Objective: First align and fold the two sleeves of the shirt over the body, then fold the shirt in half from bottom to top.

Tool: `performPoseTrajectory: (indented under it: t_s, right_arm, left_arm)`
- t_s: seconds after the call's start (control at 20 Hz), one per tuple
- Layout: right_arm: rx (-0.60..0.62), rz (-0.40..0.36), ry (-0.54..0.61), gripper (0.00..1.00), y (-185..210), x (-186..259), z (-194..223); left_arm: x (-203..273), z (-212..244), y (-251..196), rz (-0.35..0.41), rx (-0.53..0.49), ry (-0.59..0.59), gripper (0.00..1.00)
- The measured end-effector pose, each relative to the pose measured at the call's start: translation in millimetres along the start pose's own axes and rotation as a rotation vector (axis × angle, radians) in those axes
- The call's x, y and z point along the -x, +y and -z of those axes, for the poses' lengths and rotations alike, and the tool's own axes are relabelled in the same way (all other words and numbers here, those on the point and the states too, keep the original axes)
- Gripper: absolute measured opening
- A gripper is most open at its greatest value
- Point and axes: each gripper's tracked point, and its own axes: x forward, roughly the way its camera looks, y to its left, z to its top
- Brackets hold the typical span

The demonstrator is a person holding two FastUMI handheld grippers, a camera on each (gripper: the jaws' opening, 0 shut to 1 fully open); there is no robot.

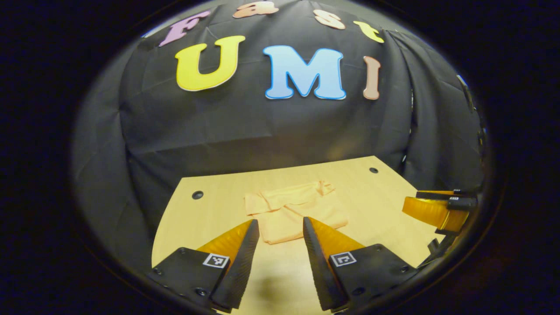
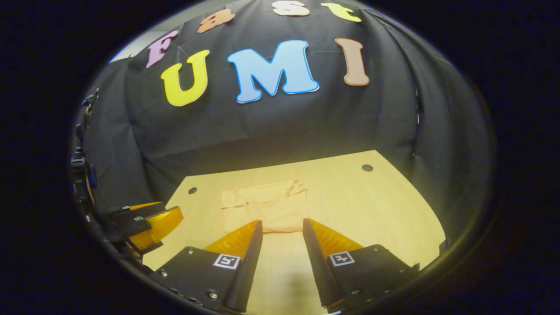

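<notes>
A pale peach shirt [image 1: 293, 210] lies folded into a small bundle on the light wooden table [image 1: 376, 205]; the right gripper view has the shirt [image 2: 267, 210] at the table's middle. My left gripper [image 1: 281, 225] hovers open above the table just short of the shirt's near edge, nothing between its fingers. My right gripper [image 2: 282, 225] is open too, also just short of the near edge and holding nothing. The right gripper [image 1: 437, 208] appears at the right edge of the left gripper view; the left gripper [image 2: 148, 223] appears at the left edge of the right gripper view.
Black cloth walls close the booth behind and on both sides of the table. Small dark holes [image 1: 197, 194] [image 1: 373, 170] mark the table's far corners. Bare table [image 2: 372, 210] lies to the right of the shirt and in front of it.
</notes>
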Motion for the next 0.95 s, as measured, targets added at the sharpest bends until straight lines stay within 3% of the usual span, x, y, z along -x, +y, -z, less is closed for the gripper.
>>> performPoseTrajectory:
  t_s: [0.1,0.35,0.4,0.45,0.55,0.6,0.65,0.7,0.75,0.9,0.95]
  right_arm:
    - [0.008,0.021,-0.036,0.59,-16,13,-6]
    - [0.037,0.115,-0.204,0.59,-94,41,-40]
    - [0.042,0.134,-0.237,0.52,-115,47,-47]
    - [0.053,0.148,-0.27,0.59,-140,54,-54]
    - [0.099,0.155,-0.314,0.59,-182,63,-66]
    - [0.13,0.151,-0.332,0.51,-203,68,-70]
    - [0.155,0.14,-0.351,0.51,-223,73,-74]
    - [0.177,0.134,-0.381,0.59,-245,75,-80]
    - [0.195,0.133,-0.419,0.59,-267,77,-85]
    - [0.232,0.173,-0.513,0.73,-338,73,-91]
    - [0.232,0.173,-0.558,0.86,-357,70,-95]
  left_arm:
    - [3,-4,-16,0.013,-0.02,-0.007,0.7]
    - [13,-11,-82,0.007,-0.029,-0.042,0.7]
    - [14,-12,-97,-0.009,-0.028,-0.051,0.7]
    - [17,-12,-112,-0.029,-0.02,-0.062,0.7]
    - [23,-12,-147,-0.076,0.016,-0.082,0.69]
    - [26,-11,-166,-0.102,0.037,-0.091,0.69]
    - [29,-11,-185,-0.124,0.056,-0.102,0.69]
    - [32,-9,-206,-0.141,0.071,-0.117,0.69]
    - [34,-9,-226,-0.156,0.083,-0.132,0.69]
    - [40,-5,-275,-0.191,0.078,-0.126,0.69]
    - [43,-6,-287,-0.199,0.072,-0.132,0.7]
